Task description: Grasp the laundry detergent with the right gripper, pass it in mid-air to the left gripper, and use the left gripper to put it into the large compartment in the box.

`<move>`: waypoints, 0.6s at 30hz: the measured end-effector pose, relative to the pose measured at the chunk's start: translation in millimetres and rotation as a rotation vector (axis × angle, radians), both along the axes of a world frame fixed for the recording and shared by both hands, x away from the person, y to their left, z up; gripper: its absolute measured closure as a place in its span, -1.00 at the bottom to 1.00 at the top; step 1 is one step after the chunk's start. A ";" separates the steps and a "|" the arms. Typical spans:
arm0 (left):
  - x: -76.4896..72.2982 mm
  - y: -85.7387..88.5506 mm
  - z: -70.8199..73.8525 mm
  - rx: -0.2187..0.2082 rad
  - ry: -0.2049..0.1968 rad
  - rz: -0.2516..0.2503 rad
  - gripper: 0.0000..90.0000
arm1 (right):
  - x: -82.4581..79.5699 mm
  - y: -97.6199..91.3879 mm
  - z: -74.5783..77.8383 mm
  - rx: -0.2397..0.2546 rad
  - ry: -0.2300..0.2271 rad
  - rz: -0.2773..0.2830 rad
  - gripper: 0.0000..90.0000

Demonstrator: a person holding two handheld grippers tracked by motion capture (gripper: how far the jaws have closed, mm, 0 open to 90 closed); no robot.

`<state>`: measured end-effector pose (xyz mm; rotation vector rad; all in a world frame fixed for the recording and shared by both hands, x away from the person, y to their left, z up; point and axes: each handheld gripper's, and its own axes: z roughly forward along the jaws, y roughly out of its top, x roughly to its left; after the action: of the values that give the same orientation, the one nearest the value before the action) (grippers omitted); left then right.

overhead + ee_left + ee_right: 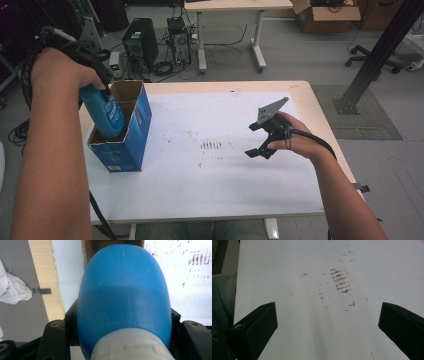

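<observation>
left gripper point(102, 85) is clamped on the blue bottle point(106, 112), which is half down in the open box point(131, 131) at the table's left. i'd keep it straight, lower slowly. right gripper point(260, 140) hangs wide, empty.

Black hand-held gripper point(265, 135), grey plate

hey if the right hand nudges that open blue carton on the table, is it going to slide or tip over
Probably tip rather than slide: the blue carton stands tall on a narrow base and already looks tilted. The blue bottle, held in the left tongs, is partly inside its open top, so a push could lever the carton against it. The thin cardboard walls may also flex.
</observation>
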<state>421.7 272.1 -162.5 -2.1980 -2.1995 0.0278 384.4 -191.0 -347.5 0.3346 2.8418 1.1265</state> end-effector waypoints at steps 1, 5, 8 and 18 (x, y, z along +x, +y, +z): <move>0.2 0.0 -2.6 0.000 0.002 -0.001 -0.14 | -0.3 0.0 0.4 -0.002 0.001 0.000 -0.95; 1.3 0.1 -13.9 0.001 0.007 0.000 -0.14 | -1.0 -0.1 1.5 0.001 -0.001 0.000 -0.95; 2.2 0.6 -23.2 0.004 0.013 -0.001 -0.14 | -1.2 -0.4 2.4 0.004 -0.001 -0.001 -0.95; 5.9 0.3 -56.7 0.012 0.029 -0.004 -0.14 | -1.4 0.6 1.3 0.005 0.000 0.001 -0.95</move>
<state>427.6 272.4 -219.3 -2.1813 -2.1741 0.0461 383.0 -190.4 -346.1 0.3331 2.8407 1.1339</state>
